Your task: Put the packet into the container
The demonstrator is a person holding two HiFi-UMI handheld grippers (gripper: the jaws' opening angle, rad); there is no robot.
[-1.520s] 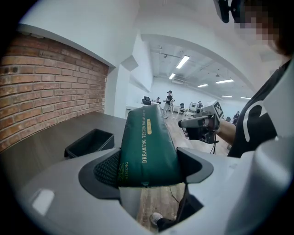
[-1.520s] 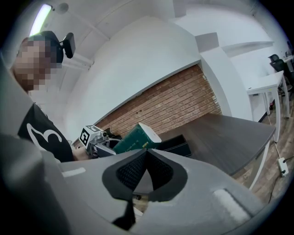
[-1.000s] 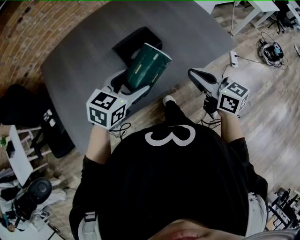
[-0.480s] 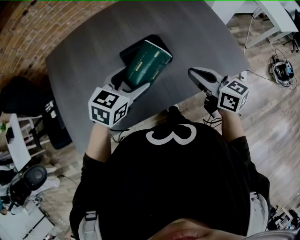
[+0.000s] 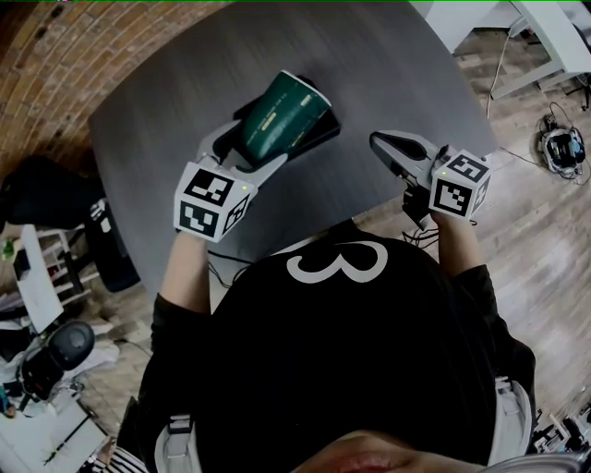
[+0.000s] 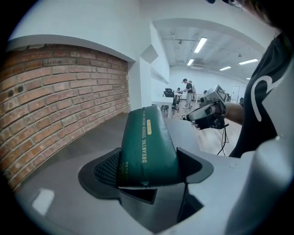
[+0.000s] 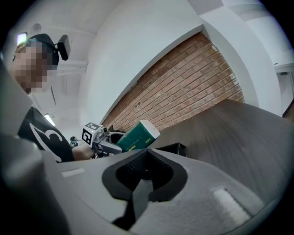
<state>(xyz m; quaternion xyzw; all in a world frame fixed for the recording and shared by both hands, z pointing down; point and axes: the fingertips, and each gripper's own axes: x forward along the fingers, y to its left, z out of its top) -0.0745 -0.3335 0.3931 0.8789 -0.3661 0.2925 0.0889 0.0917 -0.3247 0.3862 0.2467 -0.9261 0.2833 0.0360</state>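
Note:
A dark green packet [image 5: 282, 113] with a white end is clamped between the jaws of my left gripper [image 5: 247, 155]. It is held tilted in the air over the black container [image 5: 325, 129], which lies on the grey table [image 5: 388, 65] and is mostly hidden under it. In the left gripper view the packet [image 6: 146, 147] fills the space between the jaws. My right gripper [image 5: 395, 152] hovers near the table's front edge, to the right of the container, shut and empty. The right gripper view shows the packet [image 7: 136, 134] above the container [image 7: 173, 148].
A brick wall [image 5: 55, 55] runs along the table's far left side. Black bags and gear [image 5: 55, 222] sit on the floor at left. Cables and a device [image 5: 559, 148] lie on the wooden floor at right, with white desks [image 5: 545, 28] beyond.
My left gripper has carried the packet forward and upward, so it now sits over the container with its white end raised. The right gripper has barely moved.

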